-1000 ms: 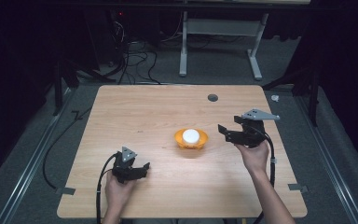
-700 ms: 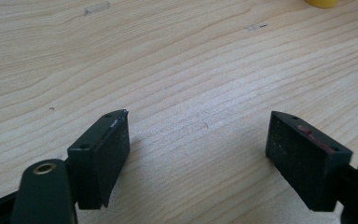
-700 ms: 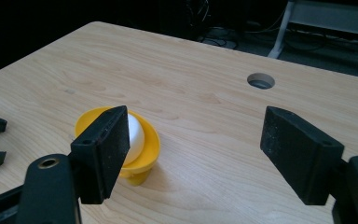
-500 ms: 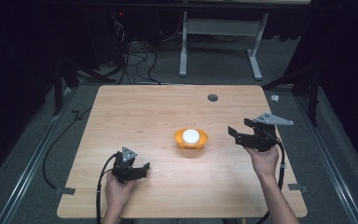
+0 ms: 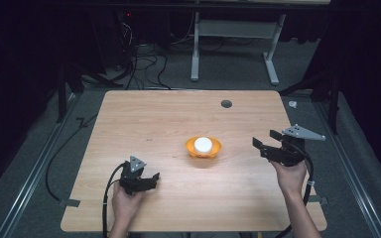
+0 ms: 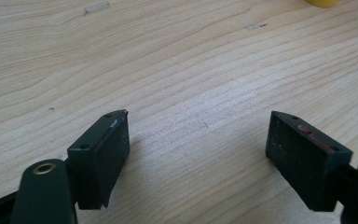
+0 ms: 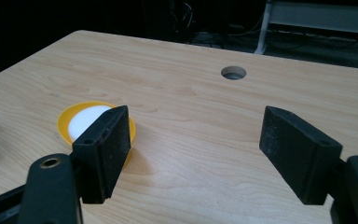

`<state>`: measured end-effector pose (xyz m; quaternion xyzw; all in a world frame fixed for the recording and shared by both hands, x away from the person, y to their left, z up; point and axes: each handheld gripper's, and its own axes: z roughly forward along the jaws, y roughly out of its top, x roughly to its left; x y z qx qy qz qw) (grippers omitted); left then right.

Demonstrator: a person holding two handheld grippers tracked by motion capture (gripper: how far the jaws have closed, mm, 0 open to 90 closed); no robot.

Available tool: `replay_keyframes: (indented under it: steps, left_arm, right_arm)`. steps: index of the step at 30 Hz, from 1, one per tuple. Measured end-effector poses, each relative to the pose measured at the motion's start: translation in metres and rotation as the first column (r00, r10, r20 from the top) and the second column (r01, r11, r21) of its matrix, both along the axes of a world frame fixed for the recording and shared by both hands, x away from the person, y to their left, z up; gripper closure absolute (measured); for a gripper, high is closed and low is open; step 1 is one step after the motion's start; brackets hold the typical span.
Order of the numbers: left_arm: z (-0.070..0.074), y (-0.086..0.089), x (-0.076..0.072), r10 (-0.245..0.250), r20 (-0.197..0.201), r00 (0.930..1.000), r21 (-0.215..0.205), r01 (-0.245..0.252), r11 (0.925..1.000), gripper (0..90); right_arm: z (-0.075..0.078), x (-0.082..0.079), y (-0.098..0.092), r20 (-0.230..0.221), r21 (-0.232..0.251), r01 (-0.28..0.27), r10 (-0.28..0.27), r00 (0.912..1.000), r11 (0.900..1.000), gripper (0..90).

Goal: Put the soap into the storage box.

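An orange bowl point(image 5: 203, 148) holding a round white thing point(image 5: 204, 144) sits near the middle of the wooden table point(image 5: 168, 119). My right gripper point(image 5: 266, 140) is held in a hand to the right of the bowl, a little above the table, jaws open toward it and empty. In the right gripper view the open gripper point(image 7: 196, 114) frames bare wood, with the bowl point(image 7: 66, 122) and the white thing point(image 7: 87, 119) partly behind the left jaw. My left gripper point(image 5: 151, 179) rests low at the front left, open and empty. In its own view the left gripper point(image 6: 198, 119) spans bare wood.
A round cable hole point(image 5: 226, 103) lies in the table's far right part, and shows as the hole point(image 7: 233, 72) ahead of the right jaws. Cables point(image 5: 139, 54) and a white desk frame point(image 5: 233, 39) stand on the floor beyond. The bowl's rim point(image 6: 321, 2) peeks in at the top.
My right gripper has drifted right and toward the near edge, away from the bowl, still open. The left gripper has stayed put.
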<state>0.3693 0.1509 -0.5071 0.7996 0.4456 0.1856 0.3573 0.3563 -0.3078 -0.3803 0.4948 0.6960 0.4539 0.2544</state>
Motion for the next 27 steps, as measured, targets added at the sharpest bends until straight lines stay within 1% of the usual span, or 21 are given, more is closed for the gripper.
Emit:
replay_keyframes:
  steps: [8, 13, 21, 24, 27]
  left_arm:
    - [0.000, 0.000, 0.000, 0.000, 0.000, 1.0000, 0.000, 0.000, 1.0000, 22.1]
    - [0.000, 0.000, 0.000, 0.000, 0.000, 1.0000, 0.001, 0.000, 1.0000, 22.1]
    - [0.000, 0.000, 0.000, 0.000, 0.000, 1.0000, 0.000, 0.000, 1.0000, 22.1]
    - [0.000, 0.000, 0.000, 0.000, 0.000, 1.0000, 0.001, 0.000, 1.0000, 22.1]
    - [0.000, 0.000, 0.000, 0.000, 0.000, 1.0000, 0.000, 0.000, 1.0000, 22.0]
  right_arm:
    - [-0.002, -0.010, -0.010, 0.005, 0.010, 0.021, -0.021, 0.9998, 1.000, 25.4]
    - [-0.003, -0.016, -0.013, 0.006, 0.011, 0.022, -0.022, 0.9997, 1.000, 25.4]
    - [-0.014, -0.022, -0.014, -0.013, 0.014, 0.026, -0.026, 0.9996, 1.000, 25.5]
    - [-0.017, -0.024, -0.015, -0.014, 0.020, 0.027, -0.027, 0.9996, 0.999, 25.6]
    - [-0.020, -0.026, -0.014, -0.017, 0.016, 0.025, -0.025, 0.9995, 1.000, 25.6]
